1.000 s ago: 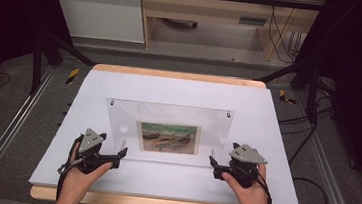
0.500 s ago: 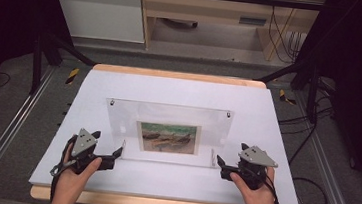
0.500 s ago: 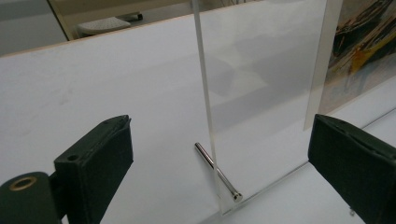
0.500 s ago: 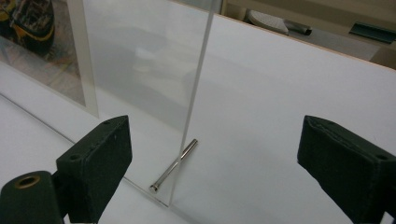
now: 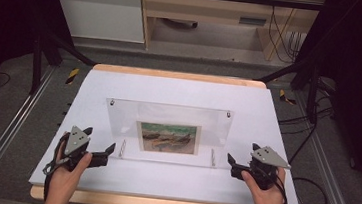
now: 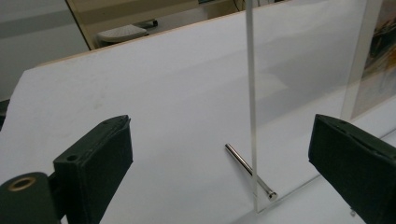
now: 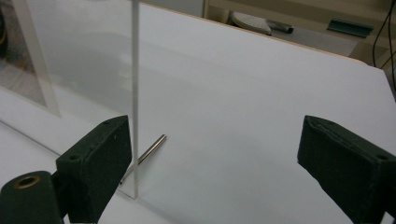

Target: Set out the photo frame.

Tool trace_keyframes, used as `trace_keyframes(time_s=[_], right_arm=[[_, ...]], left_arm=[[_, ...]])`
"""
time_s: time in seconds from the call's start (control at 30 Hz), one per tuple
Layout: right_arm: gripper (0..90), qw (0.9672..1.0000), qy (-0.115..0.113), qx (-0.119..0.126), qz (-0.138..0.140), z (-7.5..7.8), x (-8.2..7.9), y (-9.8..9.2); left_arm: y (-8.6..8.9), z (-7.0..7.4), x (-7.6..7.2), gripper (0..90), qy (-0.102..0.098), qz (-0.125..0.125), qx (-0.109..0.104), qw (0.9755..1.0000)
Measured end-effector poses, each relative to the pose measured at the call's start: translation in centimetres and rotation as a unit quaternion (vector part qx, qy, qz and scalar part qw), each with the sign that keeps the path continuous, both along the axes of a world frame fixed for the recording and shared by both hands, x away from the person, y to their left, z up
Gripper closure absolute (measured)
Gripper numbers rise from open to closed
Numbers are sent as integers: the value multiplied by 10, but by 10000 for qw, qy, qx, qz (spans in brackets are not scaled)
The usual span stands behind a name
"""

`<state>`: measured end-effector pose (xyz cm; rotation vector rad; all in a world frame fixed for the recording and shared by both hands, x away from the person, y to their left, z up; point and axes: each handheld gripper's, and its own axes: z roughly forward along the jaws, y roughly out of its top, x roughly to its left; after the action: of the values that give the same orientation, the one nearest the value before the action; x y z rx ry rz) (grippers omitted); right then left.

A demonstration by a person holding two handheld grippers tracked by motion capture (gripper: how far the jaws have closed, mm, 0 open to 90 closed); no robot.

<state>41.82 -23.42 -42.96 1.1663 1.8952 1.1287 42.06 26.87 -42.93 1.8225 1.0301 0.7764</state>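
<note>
Holding both grippers wide open, gripping nothing: my left gripper and right gripper flank the upright acrylic photo frame, each just off its end.

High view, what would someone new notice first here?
A clear acrylic picture frame stands upright in the middle of the white table, with a small painting of boats in its lower centre. The left gripper and the right gripper sit at its two bottom corners, jaws open and not touching it. A thin metal support pin pokes through the pane near each lower corner.
</note>
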Motion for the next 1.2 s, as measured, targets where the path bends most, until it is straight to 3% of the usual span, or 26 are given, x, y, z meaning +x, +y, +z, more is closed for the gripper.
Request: trace_keyframes(time_s=[0.4,0.8,1.2], right_arm=[[109,9994,-7,35,-339,-1,5,-17],[116,9981,26,58,-615,-5,9,-32],[123,9967,142,78,-792,-10,14,-46]], left_arm=[[16,1,4,67,-105,278,113,9995],[37,-3,10,81,-50,622,170,9979],[49,-8,15,80,-11,748,269,9968]])
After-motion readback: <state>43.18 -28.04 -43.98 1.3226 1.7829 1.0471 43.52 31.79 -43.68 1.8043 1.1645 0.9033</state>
